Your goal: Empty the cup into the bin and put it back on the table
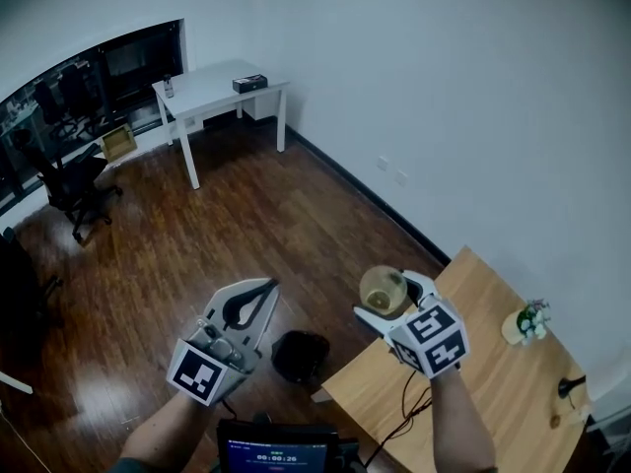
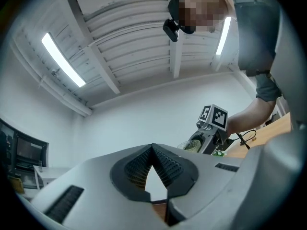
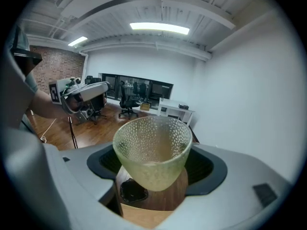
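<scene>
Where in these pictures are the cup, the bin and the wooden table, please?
cup (image 3: 152,157), right gripper view, on its dimpled front wall.
bin (image 1: 301,355), head view, on its dark opening.
table (image 1: 488,382), head view, on its bare wooden top.

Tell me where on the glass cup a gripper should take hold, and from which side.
Grip the glass cup across its lower wall, from the side, as the right gripper holds it now. It narrows toward the base, so the jaws span it there, and the mouth is left clear for tipping into the bin.
</scene>
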Action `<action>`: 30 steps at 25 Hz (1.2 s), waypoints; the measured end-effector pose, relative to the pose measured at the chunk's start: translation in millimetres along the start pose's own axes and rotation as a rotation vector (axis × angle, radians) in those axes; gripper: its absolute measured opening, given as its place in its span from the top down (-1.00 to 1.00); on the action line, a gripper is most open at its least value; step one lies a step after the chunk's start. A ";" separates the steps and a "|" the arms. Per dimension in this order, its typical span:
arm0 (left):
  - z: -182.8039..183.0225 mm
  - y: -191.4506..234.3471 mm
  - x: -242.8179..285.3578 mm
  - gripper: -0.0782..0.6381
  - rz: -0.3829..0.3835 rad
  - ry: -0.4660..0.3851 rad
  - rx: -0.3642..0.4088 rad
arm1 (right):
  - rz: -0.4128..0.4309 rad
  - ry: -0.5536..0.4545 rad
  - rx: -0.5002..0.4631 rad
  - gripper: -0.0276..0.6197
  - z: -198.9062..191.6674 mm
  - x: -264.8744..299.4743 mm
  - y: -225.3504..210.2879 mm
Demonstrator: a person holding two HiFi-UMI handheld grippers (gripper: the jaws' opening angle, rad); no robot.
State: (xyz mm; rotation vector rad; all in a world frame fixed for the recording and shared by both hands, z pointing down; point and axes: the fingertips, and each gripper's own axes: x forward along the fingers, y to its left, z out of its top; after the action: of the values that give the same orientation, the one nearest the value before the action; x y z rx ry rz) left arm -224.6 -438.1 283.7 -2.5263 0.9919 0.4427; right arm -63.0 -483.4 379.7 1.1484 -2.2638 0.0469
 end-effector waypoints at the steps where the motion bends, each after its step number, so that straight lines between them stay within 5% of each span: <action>1: -2.5 6.1 -1.2 0.81 0.001 -0.004 -0.010 | -0.017 0.017 -0.010 -0.29 0.0 3.3 -0.3; 15: -30.1 46.2 1.9 0.81 -0.054 -0.043 -0.092 | -0.211 0.244 -0.205 -0.29 -1.8 33.2 -23.2; 30: -26.5 54.2 22.9 0.81 -0.058 -0.071 -0.061 | -0.301 0.335 -0.432 -0.29 20.2 44.1 -54.4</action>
State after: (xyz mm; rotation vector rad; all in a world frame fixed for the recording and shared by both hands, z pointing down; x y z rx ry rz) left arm -242.5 -500.1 284.3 -2.5671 0.8897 0.5494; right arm -52.2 -555.3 373.8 1.1310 -1.6837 -0.3286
